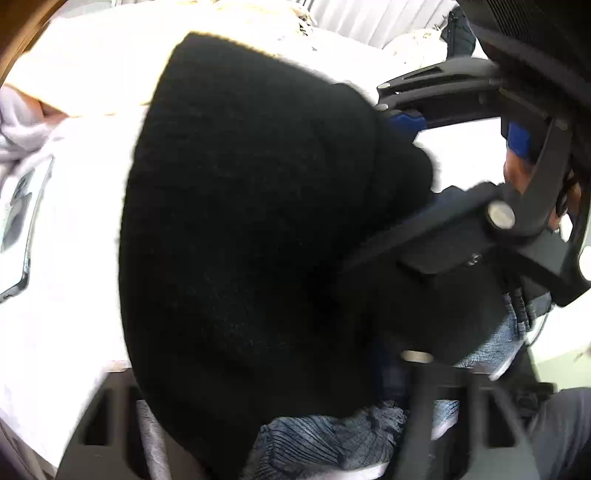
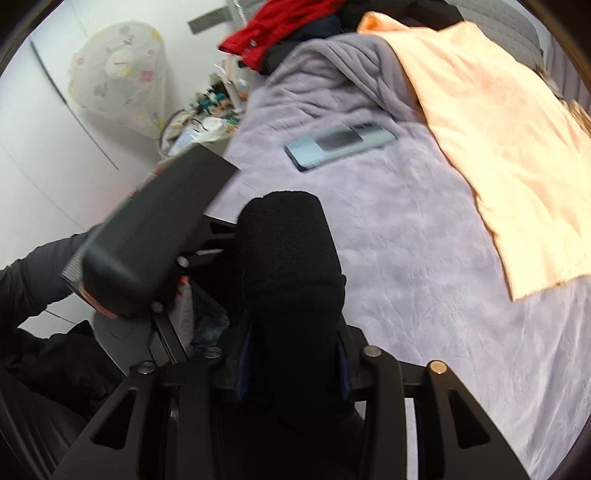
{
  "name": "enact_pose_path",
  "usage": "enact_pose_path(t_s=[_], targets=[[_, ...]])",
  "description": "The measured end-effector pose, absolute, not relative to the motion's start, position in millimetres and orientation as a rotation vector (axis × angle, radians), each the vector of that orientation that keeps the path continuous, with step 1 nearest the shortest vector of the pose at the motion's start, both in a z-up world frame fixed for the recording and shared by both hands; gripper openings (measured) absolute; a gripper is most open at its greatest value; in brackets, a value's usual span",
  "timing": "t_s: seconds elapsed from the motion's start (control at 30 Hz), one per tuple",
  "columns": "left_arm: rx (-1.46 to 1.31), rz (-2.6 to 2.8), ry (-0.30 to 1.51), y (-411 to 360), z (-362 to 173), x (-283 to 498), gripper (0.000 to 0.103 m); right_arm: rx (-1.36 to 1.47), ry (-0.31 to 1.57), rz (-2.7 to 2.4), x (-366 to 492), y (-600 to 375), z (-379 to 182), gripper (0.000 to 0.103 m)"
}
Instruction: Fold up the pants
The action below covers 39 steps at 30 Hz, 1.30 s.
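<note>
The black pants (image 2: 288, 266) are bunched into a thick roll that rises between the blue pads (image 2: 243, 354) of my right gripper (image 2: 291, 354), which is shut on the cloth. In the left wrist view the same black pants (image 1: 240, 221) fill the middle of the picture and lie between the fingers of my left gripper (image 1: 266, 398), which is shut on them; its pads are hidden by the cloth. The right gripper (image 1: 384, 177) bites into the pants from the right, close to the left one. The left gripper's dark housing (image 2: 147, 240) sits just left of the roll.
A lilac fleece blanket (image 2: 406, 258) covers the bed. On it lie a phone (image 2: 340, 144) and a peach towel (image 2: 498, 147). Red and dark clothes (image 2: 273, 29) are piled at the far end. A fan in a floral cover (image 2: 118, 81) stands at the left. Blue-grey cloth (image 1: 332, 435) lies under the left gripper.
</note>
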<state>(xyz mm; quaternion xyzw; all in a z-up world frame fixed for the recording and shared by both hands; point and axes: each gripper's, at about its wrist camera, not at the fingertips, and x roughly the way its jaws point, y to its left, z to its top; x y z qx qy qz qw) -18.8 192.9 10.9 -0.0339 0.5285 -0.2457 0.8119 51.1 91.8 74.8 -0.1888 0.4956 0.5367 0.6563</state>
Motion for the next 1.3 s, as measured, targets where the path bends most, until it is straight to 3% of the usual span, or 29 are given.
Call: enact_pose_path(t_s=[0.07, 0.23, 0.43, 0.57, 0.8, 1.1, 1.3], targets=[[-0.055, -0.5, 1.133, 190.4, 14.7, -19.9, 0.051, -0.426, 1.11, 1.185, 52.1, 79.7, 81.7, 0.075], [0.016, -0.425, 1.118, 179.6, 28.2, -30.2, 0.04, -0.523, 1.141, 1.137, 28.9, 20.3, 90.0, 0.081], [0.077, -0.379, 1.116, 168.8, 51.0, -44.5, 0.034, -0.777, 1.278, 1.059, -32.4, -33.9, 34.6, 0.081], [0.116, -0.339, 1.11, 157.8, 64.6, -55.6, 0.031, -0.78, 1.252, 1.011, -41.8, -43.2, 5.4, 0.103], [0.168, -0.302, 1.089, 135.5, 95.2, -42.3, 0.028, -0.723, 1.262, 0.997, -35.6, -44.7, 4.9, 0.103], [0.257, -0.347, 0.965, 75.8, 157.3, -75.4, 0.027, -0.516, 1.012, 0.836, -73.2, -127.3, 102.2, 0.103], [0.363, -0.434, 0.876, -3.7, 191.3, -94.7, 0.025, -0.436, 1.041, 0.703, -116.1, -192.0, 89.9, 0.103]])
